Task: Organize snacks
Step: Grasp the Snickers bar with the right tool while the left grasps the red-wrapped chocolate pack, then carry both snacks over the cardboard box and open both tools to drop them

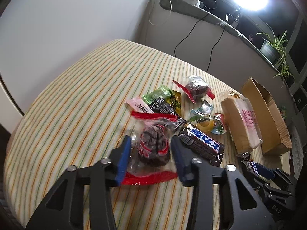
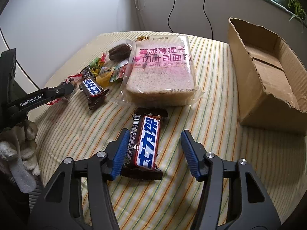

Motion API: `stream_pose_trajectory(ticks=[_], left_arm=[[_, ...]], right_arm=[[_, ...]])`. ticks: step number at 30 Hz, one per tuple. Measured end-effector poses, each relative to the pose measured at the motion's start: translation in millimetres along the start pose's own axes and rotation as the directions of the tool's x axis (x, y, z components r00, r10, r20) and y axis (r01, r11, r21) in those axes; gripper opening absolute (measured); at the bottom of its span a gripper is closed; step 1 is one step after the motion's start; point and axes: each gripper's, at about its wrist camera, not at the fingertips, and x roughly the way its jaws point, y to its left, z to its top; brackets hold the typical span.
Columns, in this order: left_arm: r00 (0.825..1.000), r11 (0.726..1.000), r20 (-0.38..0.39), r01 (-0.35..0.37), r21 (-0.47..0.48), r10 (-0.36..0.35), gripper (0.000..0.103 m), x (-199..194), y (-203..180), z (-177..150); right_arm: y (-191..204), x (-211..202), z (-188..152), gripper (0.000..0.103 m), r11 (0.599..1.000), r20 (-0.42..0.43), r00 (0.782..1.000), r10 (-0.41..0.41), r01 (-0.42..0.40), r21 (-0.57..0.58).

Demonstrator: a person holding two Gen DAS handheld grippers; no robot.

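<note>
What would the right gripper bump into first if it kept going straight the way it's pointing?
Probably the chocolate bar, already lying between the right gripper fingers on the striped cloth. Beyond it lies the packaged toast bread, though depth is hard to judge.

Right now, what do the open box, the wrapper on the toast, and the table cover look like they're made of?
Box: brown corrugated cardboard, matte; its torn rim shows the fluting.
Toast wrapper: thin clear plastic film, glossy, the bread visible through it.
Table cover: seemingly woven cloth, matte, striped, slightly fuzzy.
</note>
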Motion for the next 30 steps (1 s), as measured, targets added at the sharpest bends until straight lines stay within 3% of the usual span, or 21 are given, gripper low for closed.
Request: stream_pose_trajectory(ticks=[5,19,30], left_arm=[[1.0,1.0,0.01,0.001,0.002,-0.001,0.037,-1,1,-1],[0.997,0.999,0.064,0.036,-0.007,-0.035,0.033,-30,-7,-3],[0.984,0.985,0.104,0.133,0.109,-0.144,0.033,-43,-75,16]], right_arm=[[-2,1,0,0.03,1.0,-0.006,1.0,0.006,-0.006,-0.001],[-13,-30,-4,0.03,0.998,0.032,0.998,0.048,-0.049,0.034],[-54,-91,11,0.03,0.997,0.17,0.986,-0.005,-0.008,0.075]])
